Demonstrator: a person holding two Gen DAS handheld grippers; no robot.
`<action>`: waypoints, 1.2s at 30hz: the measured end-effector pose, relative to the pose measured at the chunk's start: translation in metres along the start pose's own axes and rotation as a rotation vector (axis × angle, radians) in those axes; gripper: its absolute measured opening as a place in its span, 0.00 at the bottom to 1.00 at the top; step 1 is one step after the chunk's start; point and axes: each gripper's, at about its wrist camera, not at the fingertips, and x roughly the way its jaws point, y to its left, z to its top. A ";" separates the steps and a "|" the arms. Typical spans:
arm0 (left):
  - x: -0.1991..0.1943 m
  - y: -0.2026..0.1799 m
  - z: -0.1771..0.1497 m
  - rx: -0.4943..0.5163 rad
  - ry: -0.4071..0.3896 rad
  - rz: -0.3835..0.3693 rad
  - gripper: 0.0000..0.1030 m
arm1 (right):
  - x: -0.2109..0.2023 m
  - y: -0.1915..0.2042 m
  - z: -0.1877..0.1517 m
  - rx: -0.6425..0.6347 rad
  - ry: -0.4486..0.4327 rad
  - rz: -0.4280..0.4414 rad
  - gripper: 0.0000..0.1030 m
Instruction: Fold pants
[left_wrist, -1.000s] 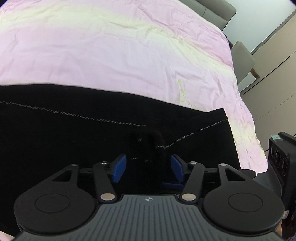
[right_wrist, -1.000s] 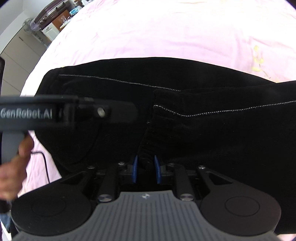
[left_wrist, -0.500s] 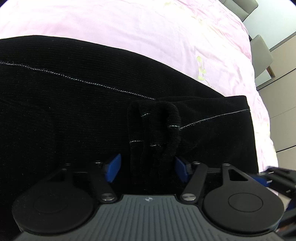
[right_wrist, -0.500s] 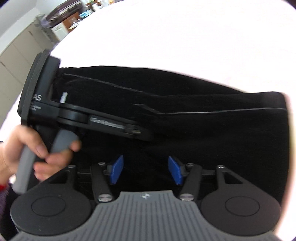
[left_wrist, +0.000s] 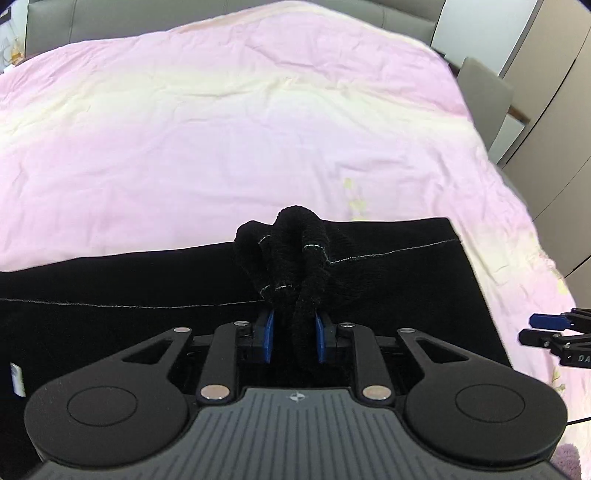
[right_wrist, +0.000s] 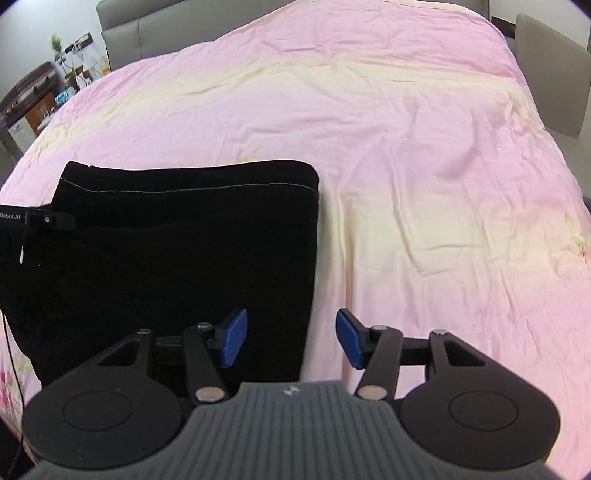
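Black pants with a pale stitched seam lie on a pink bed cover. My left gripper is shut on a bunched fold of the pants and holds it raised above the flat cloth. In the right wrist view the pants lie as a flat folded rectangle at the left. My right gripper is open and empty, hovering over the right edge of the pants. Its blue fingertips show at the right edge of the left wrist view.
The pink and cream bed cover spreads wide beyond the pants. A grey headboard stands at the far end. A grey chair and wardrobe doors stand at the right of the bed. A dresser with small items is far left.
My left gripper has closed on the bunched fold and lifted it. My right gripper let go of the pants, opened, and moved right to the edge of the pants.
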 end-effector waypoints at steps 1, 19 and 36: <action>0.006 0.004 0.001 -0.003 0.025 0.014 0.23 | 0.001 -0.001 0.001 0.001 -0.002 0.009 0.36; 0.055 0.046 -0.026 -0.023 0.127 0.024 0.35 | 0.102 0.031 0.014 -0.036 0.182 0.024 0.00; 0.059 0.061 0.011 -0.055 0.027 0.024 0.21 | 0.158 0.018 0.092 -0.013 0.087 -0.043 0.00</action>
